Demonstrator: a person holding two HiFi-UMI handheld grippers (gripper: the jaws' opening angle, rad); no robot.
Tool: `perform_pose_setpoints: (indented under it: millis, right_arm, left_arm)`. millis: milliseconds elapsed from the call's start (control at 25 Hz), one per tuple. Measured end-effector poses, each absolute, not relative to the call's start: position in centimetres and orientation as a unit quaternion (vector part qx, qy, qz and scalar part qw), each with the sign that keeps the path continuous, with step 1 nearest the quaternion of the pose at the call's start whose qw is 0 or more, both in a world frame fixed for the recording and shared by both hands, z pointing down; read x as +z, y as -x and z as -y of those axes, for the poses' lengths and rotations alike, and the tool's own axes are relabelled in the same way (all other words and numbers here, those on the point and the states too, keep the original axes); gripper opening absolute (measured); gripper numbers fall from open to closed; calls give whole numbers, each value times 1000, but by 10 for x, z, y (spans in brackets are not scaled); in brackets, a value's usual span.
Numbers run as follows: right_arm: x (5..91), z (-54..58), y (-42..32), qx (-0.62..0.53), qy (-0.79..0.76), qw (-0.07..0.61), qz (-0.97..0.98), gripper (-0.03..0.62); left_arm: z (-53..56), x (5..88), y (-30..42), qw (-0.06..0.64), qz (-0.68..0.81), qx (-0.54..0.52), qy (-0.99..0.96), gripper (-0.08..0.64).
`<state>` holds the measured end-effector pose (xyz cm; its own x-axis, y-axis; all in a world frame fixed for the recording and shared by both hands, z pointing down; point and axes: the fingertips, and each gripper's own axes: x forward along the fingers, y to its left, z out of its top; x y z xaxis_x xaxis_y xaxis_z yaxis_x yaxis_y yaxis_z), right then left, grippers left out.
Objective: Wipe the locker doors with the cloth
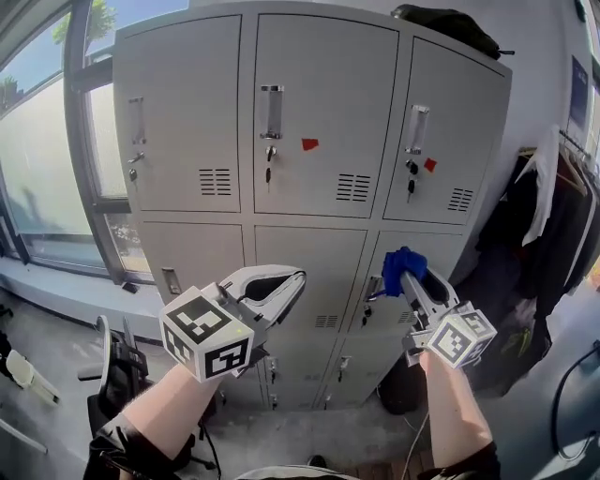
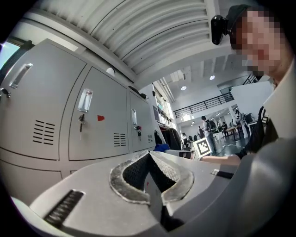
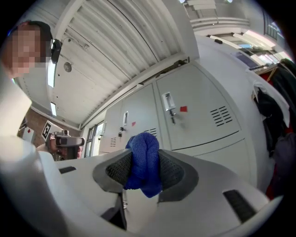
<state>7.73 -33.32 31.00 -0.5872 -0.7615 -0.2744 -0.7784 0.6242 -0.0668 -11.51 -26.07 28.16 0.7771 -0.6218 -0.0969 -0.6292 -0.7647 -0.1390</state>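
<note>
1. Your right tool (image 1: 410, 277) pinches the blue cloth (image 3: 144, 163) between its pads.
2. The cloth is a bunched wad. Its long axis runs along the jaws, the top end poking past the tips toward the lockers (image 1: 309, 112) and the bottom end hanging back.
3. In the head view the cloth sits in front of a middle-row door (image 1: 441, 248) on the right. Whether it touches the door can't be told.
4. Your left tool (image 2: 149, 156) is pressed together at the tips, with nothing between them. It is held low in front of the middle column.
5. All the locker doors are closed, so their contents are hidden.
6. A dark bag (image 1: 450, 23) lies on top of the lockers.
</note>
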Motion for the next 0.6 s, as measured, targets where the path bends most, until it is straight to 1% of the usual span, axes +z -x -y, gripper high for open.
perform_pose_setpoints:
  millis: [160,320,440,600]
  right_arm:
    - [335,283,4,9,390,117,-913,153]
    - [345,242,72,16,355,70,-932,154]
    - [348,225,106,43,331,31,-942,155]
    - [354,212,128,44,304,2,-952,155]
  left_arm:
    - [228,307,145,72,-333,14,940,6]
    - [207,321,163,65,-340,16,938,8]
    - [198,329,171,65,-352,19,933,8]
    - [190,341,174,57,-372,15,926,8]
